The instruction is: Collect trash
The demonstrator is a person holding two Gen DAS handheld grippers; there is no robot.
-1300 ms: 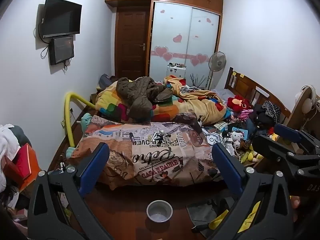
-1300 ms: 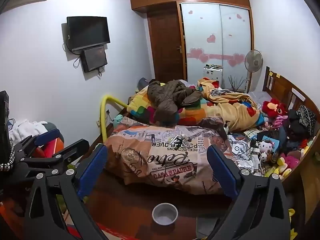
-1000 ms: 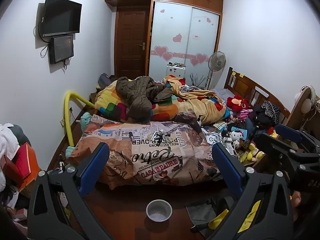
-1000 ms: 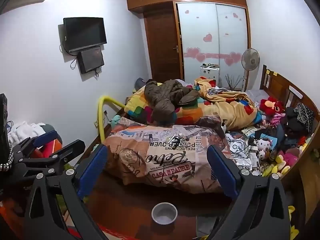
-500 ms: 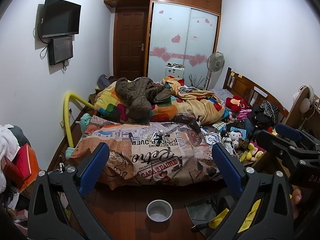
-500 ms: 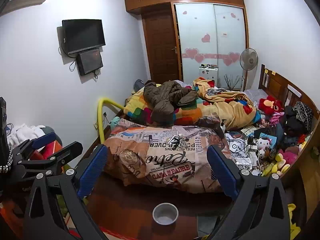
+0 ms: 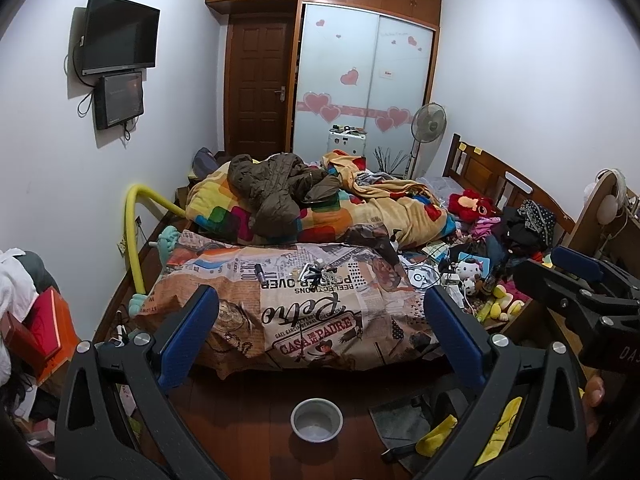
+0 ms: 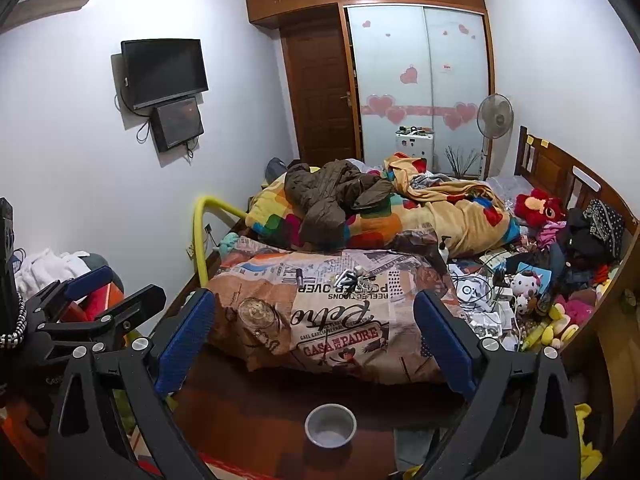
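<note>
Cluttered bedroom, seen from the foot of a bed (image 7: 476, 168) piled with bedding: a newsprint-patterned quilt (image 7: 304, 300) hangs over the near edge, a brown jacket (image 7: 276, 188) lies heaped on a colourful blanket (image 7: 224, 208) behind it. Soft toys (image 7: 470, 202), cables and small loose items crowd the bed's right side; which of them count as trash cannot be told. A few small objects (image 7: 320, 272) rest in the middle of the quilt. On the wooden floor (image 7: 248, 412) in front of the bed stands a metal bowl (image 7: 317, 420), apart from everything else. The left hand-held gripper (image 7: 320, 340) is held with its blue-padded fingers wide apart and nothing between them; the right hand-held gripper (image 8: 316, 340) is likewise spread and empty, both aimed at the quilt from above the bowl. Two screens (image 7: 120, 40) hang on the left wall; a fan (image 7: 429, 124) stands by the heart-decorated wardrobe (image 7: 360, 80).
</note>
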